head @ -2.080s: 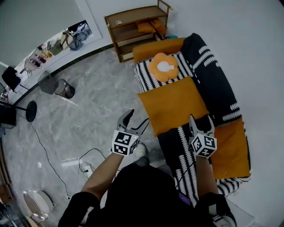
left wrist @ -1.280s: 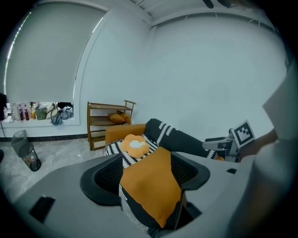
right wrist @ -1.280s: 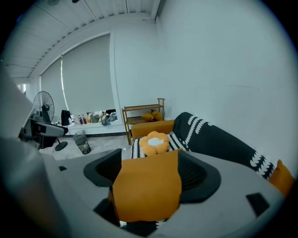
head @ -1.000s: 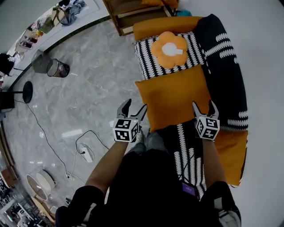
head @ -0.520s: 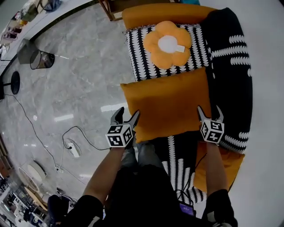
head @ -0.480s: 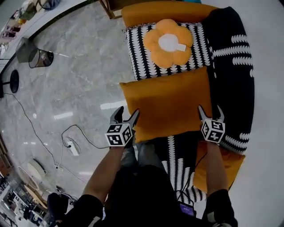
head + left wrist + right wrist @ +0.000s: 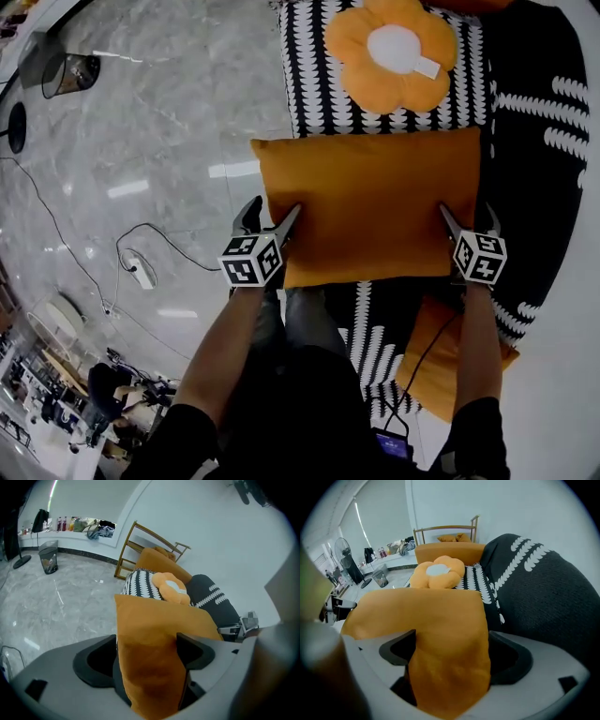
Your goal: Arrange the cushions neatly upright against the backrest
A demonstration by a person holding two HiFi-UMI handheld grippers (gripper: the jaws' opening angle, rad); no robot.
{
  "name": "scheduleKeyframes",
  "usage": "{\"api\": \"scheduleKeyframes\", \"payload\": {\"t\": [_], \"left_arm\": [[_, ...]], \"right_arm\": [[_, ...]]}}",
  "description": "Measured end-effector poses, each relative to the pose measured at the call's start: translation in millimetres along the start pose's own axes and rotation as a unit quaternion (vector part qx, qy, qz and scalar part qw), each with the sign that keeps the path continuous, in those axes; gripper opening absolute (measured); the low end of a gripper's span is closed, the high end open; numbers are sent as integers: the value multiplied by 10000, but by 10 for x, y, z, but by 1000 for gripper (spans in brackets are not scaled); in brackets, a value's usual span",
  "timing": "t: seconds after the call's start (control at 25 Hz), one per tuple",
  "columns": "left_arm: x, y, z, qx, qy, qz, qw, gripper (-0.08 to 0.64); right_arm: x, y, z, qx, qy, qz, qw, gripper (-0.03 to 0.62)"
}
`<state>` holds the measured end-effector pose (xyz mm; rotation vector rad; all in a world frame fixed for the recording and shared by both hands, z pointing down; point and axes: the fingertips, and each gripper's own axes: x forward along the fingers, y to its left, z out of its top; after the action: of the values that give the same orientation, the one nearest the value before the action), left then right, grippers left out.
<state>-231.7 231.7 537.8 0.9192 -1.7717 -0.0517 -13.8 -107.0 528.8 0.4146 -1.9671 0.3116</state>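
Observation:
A large orange cushion (image 7: 370, 206) lies flat on the striped sofa seat (image 7: 309, 84), below a flower-shaped orange cushion (image 7: 394, 47). The dark backrest (image 7: 544, 122) runs along the right. My left gripper (image 7: 269, 208) straddles the big cushion's near left corner; my right gripper (image 7: 466, 214) straddles its near right corner. Both pairs of jaws have just been opening and stand wide. In the left gripper view the cushion corner (image 7: 154, 639) fills the left gripper (image 7: 145, 656) loosely. In the right gripper view the other corner (image 7: 426, 616) sits in the right gripper (image 7: 450, 663) with gaps beside it.
Another orange cushion (image 7: 436, 366) lies on the seat near my right arm. A wooden shelf (image 7: 140, 541) stands beyond the sofa's orange armrest (image 7: 450, 550). On the marble floor to the left are a waste bin (image 7: 70, 70) and a cable with a plug block (image 7: 131, 267).
Both grippers have come down and forward onto the big orange cushion's near corners, which now sit between their jaws. The sofa fills more of the head view.

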Motion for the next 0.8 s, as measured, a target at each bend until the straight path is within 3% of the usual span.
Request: {"api": "scheduleKeyframes", "payload": {"t": [0.24, 0.44, 0.72, 0.8], "left_arm": [[71, 148, -164, -142, -46, 116, 9998, 472], [230, 253, -82, -302, 15, -2, 9995, 499], [296, 265, -276, -646, 76, -372, 9972, 500], [294, 172, -249, -823, 104, -664, 9943, 435]], "right_arm": [[283, 17, -159, -134, 473, 485, 9976, 522], [530, 39, -103, 379, 726, 1027, 9913, 574], [485, 189, -250, 584, 318, 1278, 9896, 571], [438, 211, -203, 572, 100, 1245, 9905, 568]]}}
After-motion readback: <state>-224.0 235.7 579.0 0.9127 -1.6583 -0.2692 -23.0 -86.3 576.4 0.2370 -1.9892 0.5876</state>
